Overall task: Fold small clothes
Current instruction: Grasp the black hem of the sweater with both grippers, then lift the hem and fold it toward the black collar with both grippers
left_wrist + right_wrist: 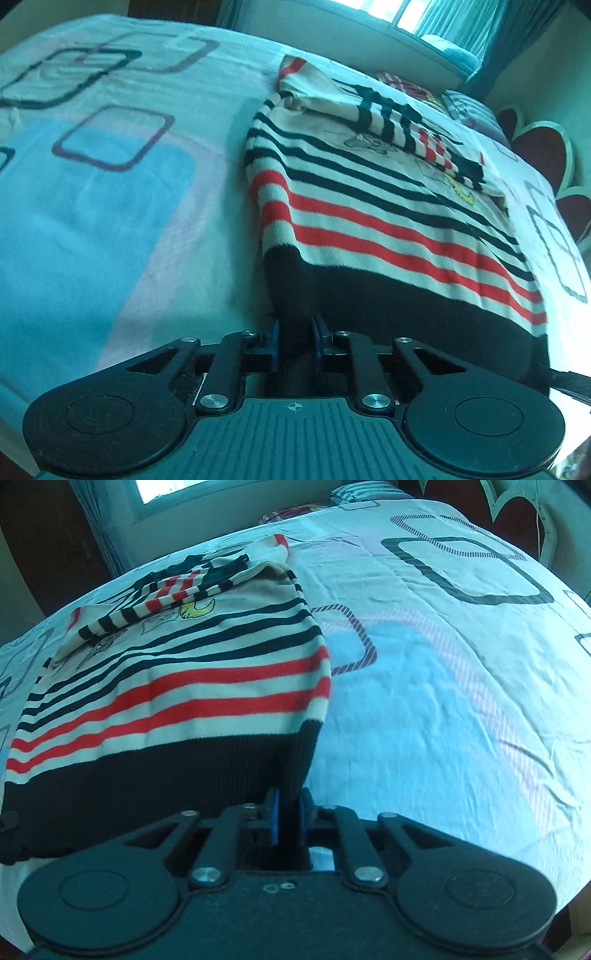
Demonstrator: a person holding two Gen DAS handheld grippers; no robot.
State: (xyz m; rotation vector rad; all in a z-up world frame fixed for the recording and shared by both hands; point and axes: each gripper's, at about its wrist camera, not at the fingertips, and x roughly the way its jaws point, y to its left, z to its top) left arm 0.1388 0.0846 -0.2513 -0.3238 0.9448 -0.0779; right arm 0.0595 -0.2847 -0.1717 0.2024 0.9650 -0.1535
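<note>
A small knit sweater [369,206] with cream, black and red stripes and a wide black hem lies on the bed, sleeves folded across its chest. My left gripper [294,334] is shut on the hem's left corner. In the right wrist view the same sweater [177,672] shows, and my right gripper [289,814] is shut on the hem's right corner. Both corners are pinched between blue pads [274,821] and the hem is lifted slightly off the sheet.
The bed sheet [110,184] is pale with blue and pink blocks and dark square outlines. Pillows [469,110] lie at the bed's far end by a heart-shaped headboard [535,147]. A curtained window [166,491] is behind.
</note>
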